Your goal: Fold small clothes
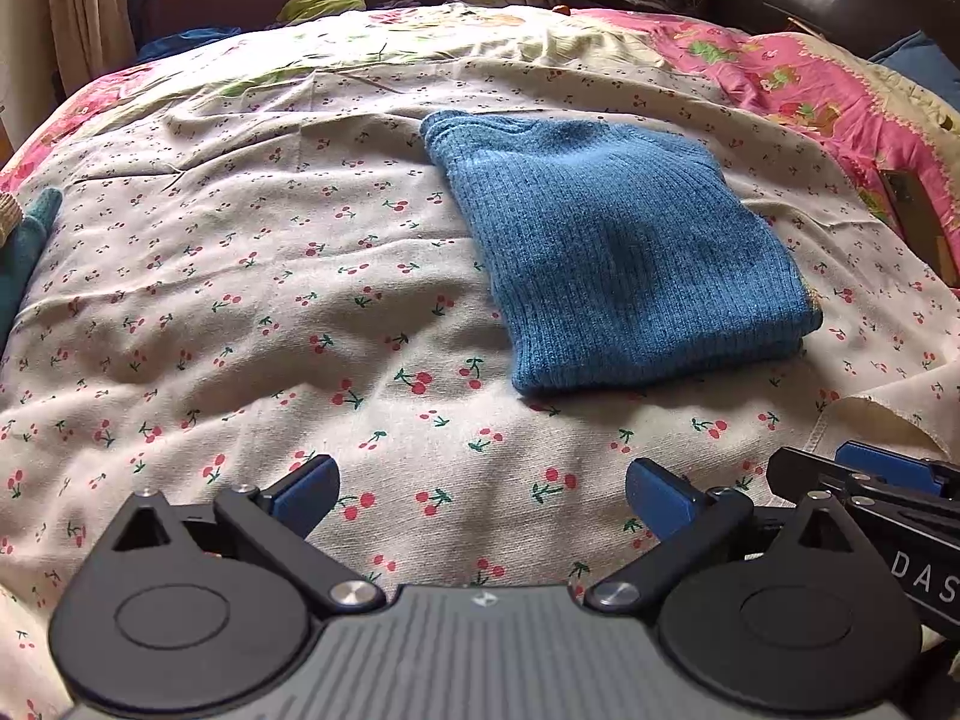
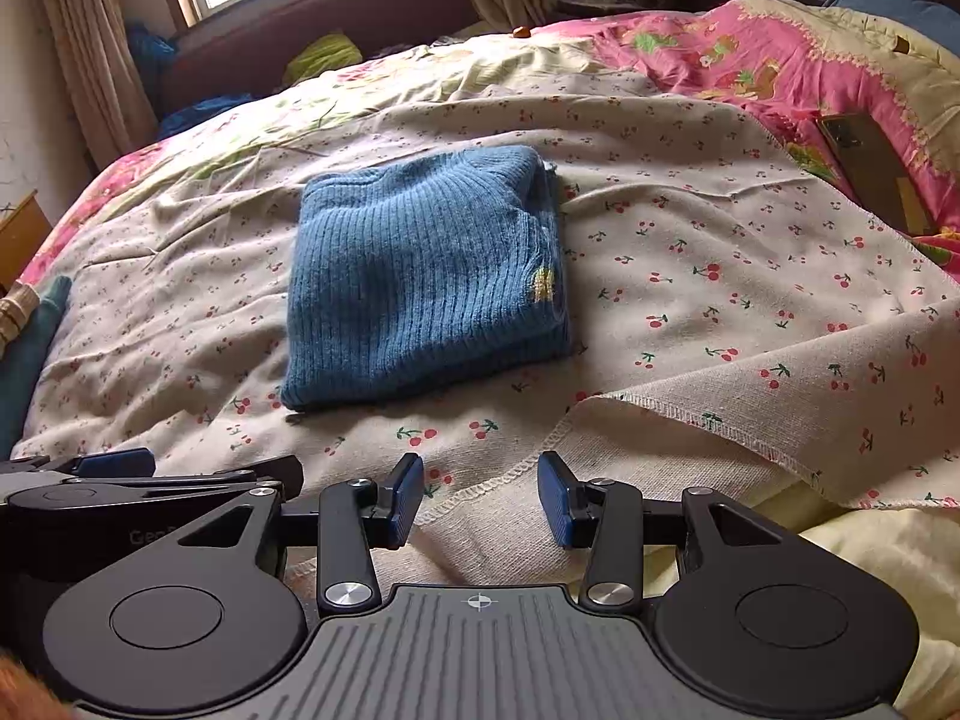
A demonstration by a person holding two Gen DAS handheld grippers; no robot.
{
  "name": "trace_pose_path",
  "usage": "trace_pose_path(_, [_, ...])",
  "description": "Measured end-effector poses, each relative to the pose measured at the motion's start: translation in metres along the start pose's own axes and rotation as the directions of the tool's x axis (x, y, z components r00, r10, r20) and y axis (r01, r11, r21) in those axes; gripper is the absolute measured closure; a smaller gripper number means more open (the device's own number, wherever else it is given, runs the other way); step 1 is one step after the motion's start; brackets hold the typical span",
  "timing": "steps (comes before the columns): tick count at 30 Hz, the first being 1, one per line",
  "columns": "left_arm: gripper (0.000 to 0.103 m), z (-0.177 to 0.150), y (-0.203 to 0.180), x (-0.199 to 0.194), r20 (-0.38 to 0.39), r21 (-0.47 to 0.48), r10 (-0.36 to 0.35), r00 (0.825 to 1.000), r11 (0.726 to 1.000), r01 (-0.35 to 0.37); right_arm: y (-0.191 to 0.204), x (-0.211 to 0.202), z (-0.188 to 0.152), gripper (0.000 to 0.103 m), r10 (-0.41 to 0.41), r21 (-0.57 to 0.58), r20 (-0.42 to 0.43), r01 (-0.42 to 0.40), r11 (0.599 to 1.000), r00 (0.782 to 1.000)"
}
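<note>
A small blue ribbed knit sweater (image 1: 618, 252) lies folded into a compact rectangle on the cherry-print sheet (image 1: 240, 312); it also shows in the right wrist view (image 2: 420, 282), with a small yellow patch at its right edge. My left gripper (image 1: 480, 501) is open and empty, hovering over the sheet short of the sweater's near edge. My right gripper (image 2: 480, 501) is open and empty, over the sheet's stitched hem, nearer than the sweater. Each gripper shows at the other view's lower edge.
A pink floral quilt (image 2: 750, 66) covers the far right of the bed, with a brown flat object (image 2: 870, 168) on it. A teal garment (image 1: 24, 252) lies at the left edge. A dark red sofa (image 2: 312, 18) with a green cloth stands beyond the bed.
</note>
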State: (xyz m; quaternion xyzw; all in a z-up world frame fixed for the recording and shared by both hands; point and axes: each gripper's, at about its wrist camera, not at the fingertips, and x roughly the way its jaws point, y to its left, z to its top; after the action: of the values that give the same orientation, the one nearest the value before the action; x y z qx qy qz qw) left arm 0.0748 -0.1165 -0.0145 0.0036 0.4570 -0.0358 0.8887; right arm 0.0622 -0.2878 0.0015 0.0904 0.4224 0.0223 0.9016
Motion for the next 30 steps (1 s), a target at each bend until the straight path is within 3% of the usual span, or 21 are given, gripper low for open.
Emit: trace_pose_path(30, [0.000, 0.004, -0.007, 0.000, -0.039, -0.051, 0.025, 0.999, 0.998, -0.027, -0.002, -0.003, 0.007, 0.061, -0.016, -0.020, 0.007, 0.016, 1.000, 1.000])
